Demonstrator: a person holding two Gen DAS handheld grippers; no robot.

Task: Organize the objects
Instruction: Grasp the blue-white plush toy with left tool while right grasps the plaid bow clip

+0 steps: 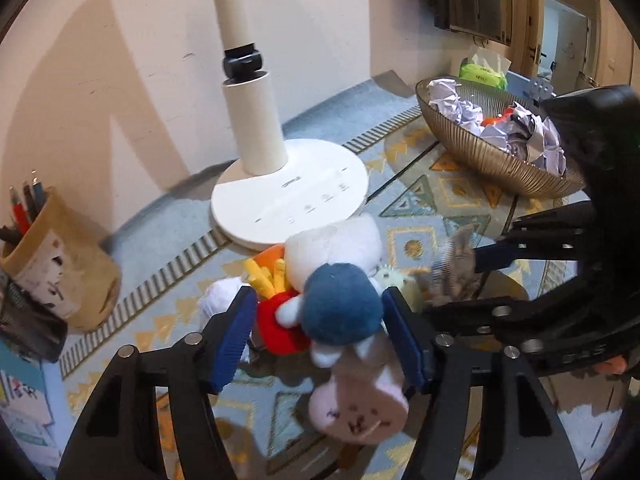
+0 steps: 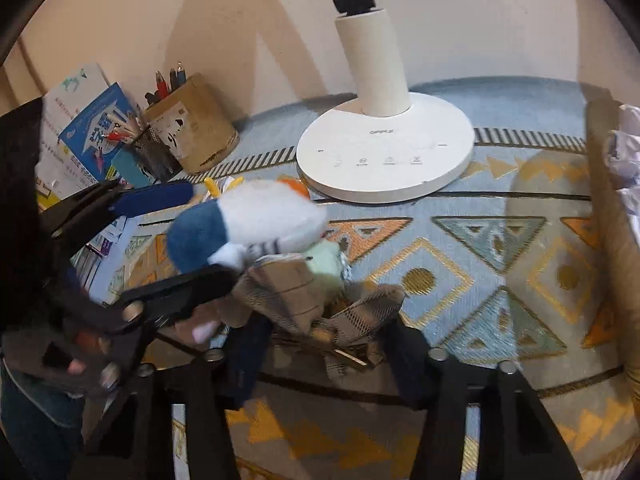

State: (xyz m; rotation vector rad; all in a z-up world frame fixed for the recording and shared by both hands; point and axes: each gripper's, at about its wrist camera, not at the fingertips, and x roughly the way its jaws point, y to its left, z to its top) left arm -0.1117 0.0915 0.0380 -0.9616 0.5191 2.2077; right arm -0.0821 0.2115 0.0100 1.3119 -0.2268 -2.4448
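A pile of plush toys lies on the patterned cloth in front of the lamp base: a white and blue plush [image 1: 340,304], a red fries plush [image 1: 276,320] and a pink bunny plush [image 1: 360,408]. My left gripper [image 1: 320,336] is open, its blue pads on either side of the blue plush part. It also shows in the right wrist view [image 2: 176,240], straddling the white and blue plush [image 2: 248,224]. My right gripper [image 2: 320,340] has its jaws around a brown checked plush [image 2: 288,292] beside a pale green plush [image 2: 328,260]. Whether they press on it I cannot tell.
A white lamp base [image 1: 288,196] stands behind the toys by the wall. A brown pen holder [image 1: 60,264] is at the left, with books [image 2: 88,128] and a mesh cup [image 2: 154,156] beside it. A gold ribbed bowl [image 1: 480,152] of crumpled paper sits at the right.
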